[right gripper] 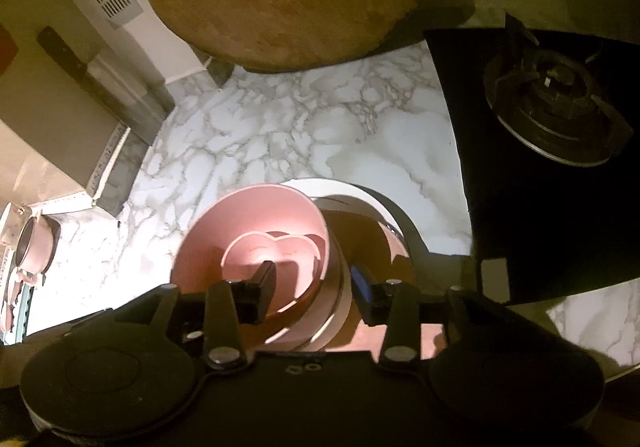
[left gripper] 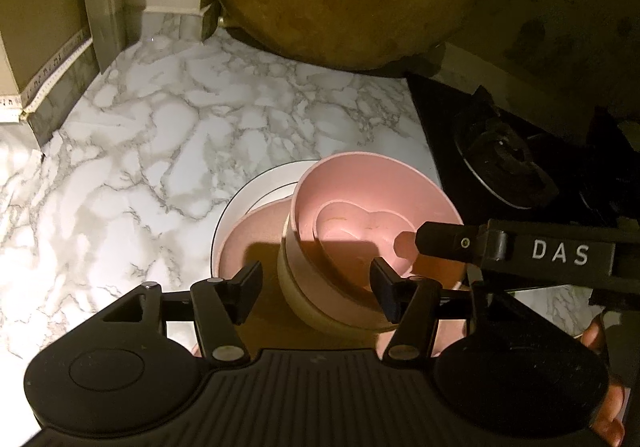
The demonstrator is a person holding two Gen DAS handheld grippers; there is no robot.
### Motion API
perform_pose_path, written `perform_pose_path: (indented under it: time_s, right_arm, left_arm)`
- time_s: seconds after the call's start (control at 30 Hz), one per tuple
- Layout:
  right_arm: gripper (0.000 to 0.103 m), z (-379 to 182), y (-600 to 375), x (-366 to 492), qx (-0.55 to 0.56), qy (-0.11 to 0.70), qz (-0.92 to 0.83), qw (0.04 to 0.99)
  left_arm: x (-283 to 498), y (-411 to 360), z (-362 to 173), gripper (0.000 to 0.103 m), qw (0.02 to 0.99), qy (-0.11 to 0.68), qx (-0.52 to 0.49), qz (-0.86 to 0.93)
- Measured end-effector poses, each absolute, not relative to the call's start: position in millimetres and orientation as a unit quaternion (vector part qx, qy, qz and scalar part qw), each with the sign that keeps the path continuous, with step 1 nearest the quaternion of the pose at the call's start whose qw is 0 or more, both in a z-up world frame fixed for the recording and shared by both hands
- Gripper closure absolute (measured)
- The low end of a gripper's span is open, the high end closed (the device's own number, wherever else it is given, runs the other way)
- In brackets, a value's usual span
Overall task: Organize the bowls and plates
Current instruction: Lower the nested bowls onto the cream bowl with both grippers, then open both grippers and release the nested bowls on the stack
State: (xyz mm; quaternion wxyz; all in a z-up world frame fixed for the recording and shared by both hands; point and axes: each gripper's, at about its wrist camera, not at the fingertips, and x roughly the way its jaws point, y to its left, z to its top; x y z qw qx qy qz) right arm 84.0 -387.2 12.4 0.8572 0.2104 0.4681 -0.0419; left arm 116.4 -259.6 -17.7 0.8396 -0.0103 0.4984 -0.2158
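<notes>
The stacking looks mostly done, as I judge it. On the marble-patterned counter (right gripper: 280,135) lies a white round plate with dark rim (left gripper: 256,187), on it a pink flat plate (left gripper: 256,223), and on that a beige round bowl (left gripper: 292,283) holding a tilted pink round bowl (right gripper: 224,223). Inside this one sits a small pink heart-shaped dish (right gripper: 272,247).

The right hand-held gripper (right gripper: 312,283) is spread, its fingers astride the pink bowl's wall. The left hand-held gripper (left gripper: 316,287) is spread near the stack, holding nothing. Levelling the tilted bowl seems left.
</notes>
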Motion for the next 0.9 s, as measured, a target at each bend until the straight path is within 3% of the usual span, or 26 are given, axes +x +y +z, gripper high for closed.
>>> perform_pose_path:
  time_s: [0.2,0.4,0.53,0.7,0.77,0.9]
  right_arm:
    - [0.050,25,-385,71,0.207,0.447,-0.034,0.870]
    - [0.038,38,-376,54,0.200,0.423,-0.015,0.884]
    - [0.025,49,-370,40,0.193,0.400,-0.002,0.896]
    - [0.021,57,-360,24,0.180,0.383,0.018,0.906]
    - [0.015,59,-356,17,0.173,0.374,0.026,0.911]
    - [0.007,63,-351,4,0.160,0.348,0.034,0.923]
  left_arm:
    - [102,-250,-5,0.036,0.849,0.478,-0.009,-0.226]
    - [85,-237,6,0.036,0.859,0.460,0.000,-0.225]
    - [75,-226,13,0.035,0.864,0.451,0.001,-0.225]
    - [62,-216,21,0.035,0.872,0.433,0.006,-0.228]
    - [57,-212,24,0.027,0.876,0.424,0.010,-0.229]
    - [48,-204,27,0.025,0.880,0.414,0.004,-0.232]
